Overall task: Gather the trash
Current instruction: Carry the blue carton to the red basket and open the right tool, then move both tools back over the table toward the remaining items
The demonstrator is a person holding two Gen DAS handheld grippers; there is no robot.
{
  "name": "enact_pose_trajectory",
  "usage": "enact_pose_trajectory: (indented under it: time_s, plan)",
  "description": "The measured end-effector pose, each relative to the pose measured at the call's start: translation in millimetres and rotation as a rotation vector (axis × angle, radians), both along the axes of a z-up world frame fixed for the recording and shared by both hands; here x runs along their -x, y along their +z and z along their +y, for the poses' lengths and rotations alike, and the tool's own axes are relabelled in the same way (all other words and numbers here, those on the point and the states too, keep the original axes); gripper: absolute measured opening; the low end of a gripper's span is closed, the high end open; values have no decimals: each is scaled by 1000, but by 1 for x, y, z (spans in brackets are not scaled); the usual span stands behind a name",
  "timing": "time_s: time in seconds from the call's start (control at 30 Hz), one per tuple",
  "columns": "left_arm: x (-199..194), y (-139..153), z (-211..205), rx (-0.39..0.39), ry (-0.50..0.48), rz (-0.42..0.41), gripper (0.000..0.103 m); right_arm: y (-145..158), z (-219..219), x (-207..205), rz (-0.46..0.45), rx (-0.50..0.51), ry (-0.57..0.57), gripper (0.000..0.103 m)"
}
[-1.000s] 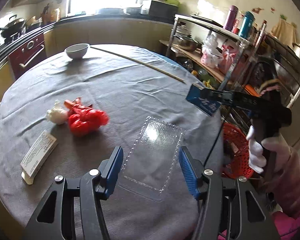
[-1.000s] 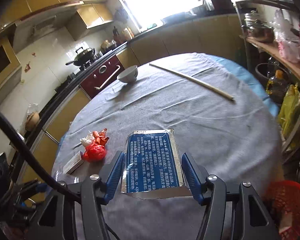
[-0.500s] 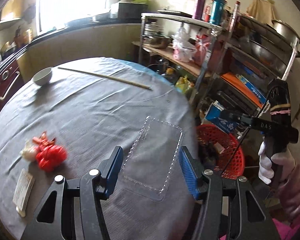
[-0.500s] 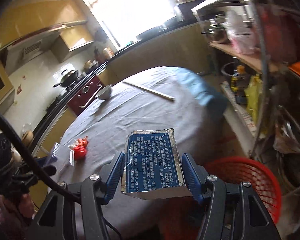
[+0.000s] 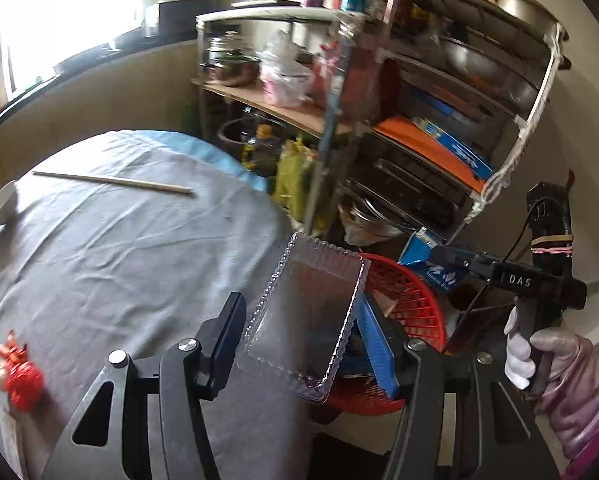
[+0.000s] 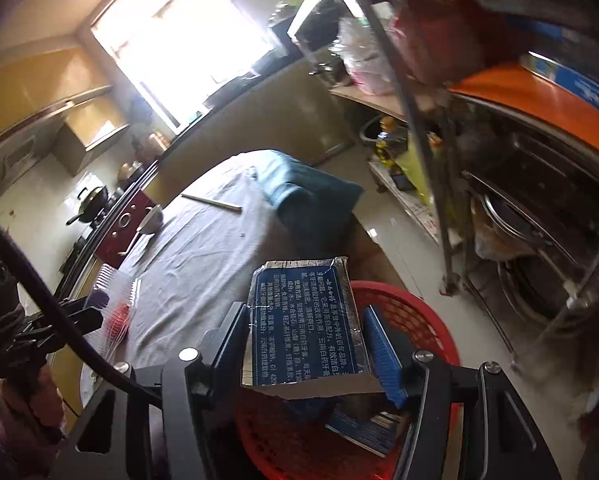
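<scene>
Clear plastic tray (image 5: 307, 316) with scalloped edges, held in the air, tilted toward 1 o'clock over the table edge. Blue foil-backed box (image 6: 305, 328), flattened and torn, up above the red mesh basket (image 6: 415, 320), more trash inside it.

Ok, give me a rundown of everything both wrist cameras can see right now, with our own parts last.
clear plastic clamshell tray: one, transparent, clamped in the left jaws above the table edge
flattened blue foil-lined carton: one, blue and silver, clamped in the right jaws over the basket
red plastic mesh basket: one, red, on the floor beside the table, some trash inside
grey-clothed round table: one, grey
red crumpled wrapper: one, red, table's near left edge
white bowl: one, white, far left of table
thin wooden stick: one, pale, far side of table
metal storage rack: one, cluttered, behind the basket
left gripper: dark with blue pads
right gripper: dark with blue pads
gloved hand: one, white glove, on the right gripper's handle
</scene>
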State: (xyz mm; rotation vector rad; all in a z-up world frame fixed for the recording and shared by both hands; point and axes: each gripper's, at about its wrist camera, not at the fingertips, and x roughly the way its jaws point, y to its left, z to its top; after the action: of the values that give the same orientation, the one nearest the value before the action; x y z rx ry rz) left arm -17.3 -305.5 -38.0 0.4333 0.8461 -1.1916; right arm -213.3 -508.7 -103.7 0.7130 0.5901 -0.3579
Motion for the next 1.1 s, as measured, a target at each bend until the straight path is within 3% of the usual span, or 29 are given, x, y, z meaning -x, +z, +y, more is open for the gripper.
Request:
enact_pose_trajectory:
  time_s: [0.27, 0.5, 0.83, 1.1]
  plan:
    - [30, -27, -46, -72, -84, 34, 59, -25, -15, 21, 6, -91, -32, 64]
    - [40, -48, -57, -148, -116, 39, 64, -43, -22, 20, 5, -196, -23, 64]
    - [29, -52, -22, -167, -70, 17, 65, -35, -23, 14, -25, -186, -30, 64]
    - [19, -49, 33, -163, 17, -12, 66, -25, -7, -15, -40, -174, 35, 64]
